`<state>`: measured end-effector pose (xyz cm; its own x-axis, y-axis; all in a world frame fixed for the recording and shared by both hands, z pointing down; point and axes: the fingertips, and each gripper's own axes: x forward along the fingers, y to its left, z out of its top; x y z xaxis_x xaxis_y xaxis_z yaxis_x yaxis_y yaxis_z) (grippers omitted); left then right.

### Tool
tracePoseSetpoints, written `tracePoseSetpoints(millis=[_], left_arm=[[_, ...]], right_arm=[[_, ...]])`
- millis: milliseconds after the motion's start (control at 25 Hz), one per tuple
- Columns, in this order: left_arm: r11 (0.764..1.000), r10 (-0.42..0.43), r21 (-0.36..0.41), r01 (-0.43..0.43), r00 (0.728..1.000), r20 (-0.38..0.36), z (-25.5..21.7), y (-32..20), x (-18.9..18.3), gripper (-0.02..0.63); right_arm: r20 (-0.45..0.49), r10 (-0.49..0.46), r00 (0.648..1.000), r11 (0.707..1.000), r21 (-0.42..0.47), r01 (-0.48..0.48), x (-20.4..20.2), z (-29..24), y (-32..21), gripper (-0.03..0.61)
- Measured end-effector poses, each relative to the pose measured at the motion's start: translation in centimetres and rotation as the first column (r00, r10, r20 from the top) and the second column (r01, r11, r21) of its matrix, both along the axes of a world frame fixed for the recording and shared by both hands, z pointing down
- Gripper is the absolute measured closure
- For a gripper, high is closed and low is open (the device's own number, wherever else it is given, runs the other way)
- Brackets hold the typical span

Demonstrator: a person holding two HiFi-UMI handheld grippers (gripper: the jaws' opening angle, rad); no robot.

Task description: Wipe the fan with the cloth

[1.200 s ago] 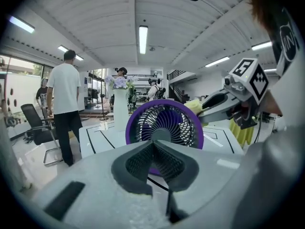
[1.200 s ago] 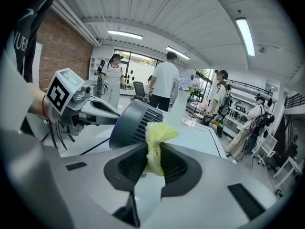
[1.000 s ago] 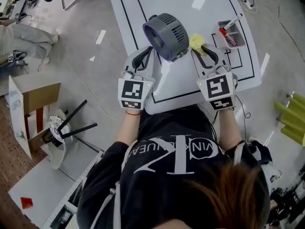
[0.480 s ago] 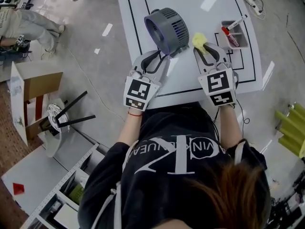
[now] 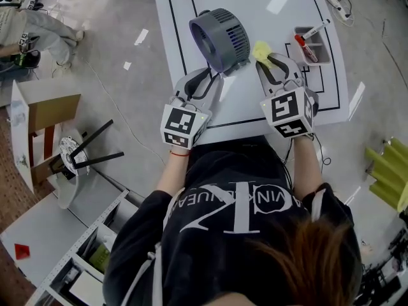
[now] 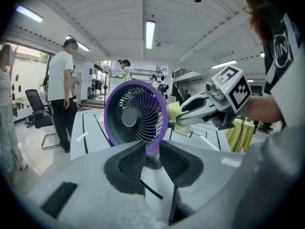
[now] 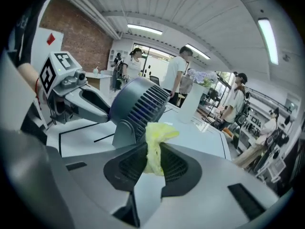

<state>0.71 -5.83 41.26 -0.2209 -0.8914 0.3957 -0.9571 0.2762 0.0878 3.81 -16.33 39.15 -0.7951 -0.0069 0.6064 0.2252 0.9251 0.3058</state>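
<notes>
A grey fan (image 5: 220, 37) with a purple front ring stands upright near the front edge of the white table (image 5: 255, 5). My left gripper (image 5: 212, 76) reaches in from the front and is shut on the fan's stand (image 6: 152, 157), just under the ring. The fan's blades (image 6: 135, 116) fill the left gripper view. My right gripper (image 5: 268, 61) is shut on a crumpled yellow cloth (image 5: 260, 51), held close to the fan's right side. In the right gripper view the cloth (image 7: 155, 144) sticks up between the jaws, with the fan's ribbed housing (image 7: 138, 106) just behind it.
A grey tray (image 5: 312, 43) with markers sits on the table at the right. A power strip (image 5: 336, 4) lies on the floor beyond. At the left stand a cardboard box (image 5: 44, 123) and a tipped stool (image 5: 83, 164). Several people stand in the background.
The head view has shifted slightly. Both grippers stay at the fan; the cloth has edged a little closer to the fan's right side.
</notes>
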Motion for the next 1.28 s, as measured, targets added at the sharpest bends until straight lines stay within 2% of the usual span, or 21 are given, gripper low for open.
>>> tracePoseSetpoints(millis=[80, 160, 280, 400, 640, 680, 800, 1000, 1280], left_arm=[[1.000, 0.020, -0.012, -0.020, 1.000, 0.010, 0.1, 0.0, 0.2, 0.502], [0.999, 0.031, -0.034, -0.031, 0.999, 0.021, 0.4, 0.0, 0.5, 0.495], [0.998, 0.027, -0.064, -0.027, 1.000, -0.003, 1.4, 0.1, 1.0, 0.504], [0.998, 0.020, -0.059, -0.022, 0.999, -0.037, 2.2, -0.6, 1.8, 0.506], [0.998, 0.006, -0.063, -0.008, 1.000, -0.022, 3.4, -3.5, 2.8, 0.483], [0.998, -0.003, -0.066, 0.002, 1.000, -0.014, 3.6, -3.8, 2.8, 0.486], [0.996, -0.039, -0.074, 0.040, 0.999, 0.023, 3.9, -4.1, 2.5, 0.565], [0.998, -0.016, -0.067, 0.019, 0.998, 0.058, 3.7, -4.1, 2.5, 0.577], [0.997, 0.034, -0.074, -0.030, 0.998, 0.043, 3.8, -2.5, 2.4, 0.574]], right_arm=[[-0.017, -0.057, 0.998, 0.997, 0.053, 0.058, -0.5, 0.1, 0.3, 0.499], [-0.039, -0.085, 0.996, 0.994, 0.061, 0.088, -0.9, 0.3, 0.7, 0.499], [-0.059, -0.084, 0.995, 0.995, 0.048, 0.087, -1.0, 0.7, 0.7, 0.499], [-0.069, -0.070, 0.995, 0.996, 0.047, 0.073, -1.0, 1.1, 0.4, 0.499], [-0.076, -0.063, 0.995, 0.997, 0.042, 0.066, -0.8, 1.1, 0.4, 0.499], [-0.079, -0.062, 0.995, 0.997, 0.042, 0.066, -0.8, 1.2, 0.4, 0.499], [-0.082, -0.068, 0.994, 0.997, 0.041, 0.071, -0.7, 1.3, 0.6, 0.499], [-0.090, -0.082, 0.993, 0.995, 0.041, 0.085, -0.6, 1.6, 0.9, 0.499], [-0.084, -0.102, 0.991, 0.994, 0.041, 0.105, -0.8, 1.5, 1.4, 0.499]])
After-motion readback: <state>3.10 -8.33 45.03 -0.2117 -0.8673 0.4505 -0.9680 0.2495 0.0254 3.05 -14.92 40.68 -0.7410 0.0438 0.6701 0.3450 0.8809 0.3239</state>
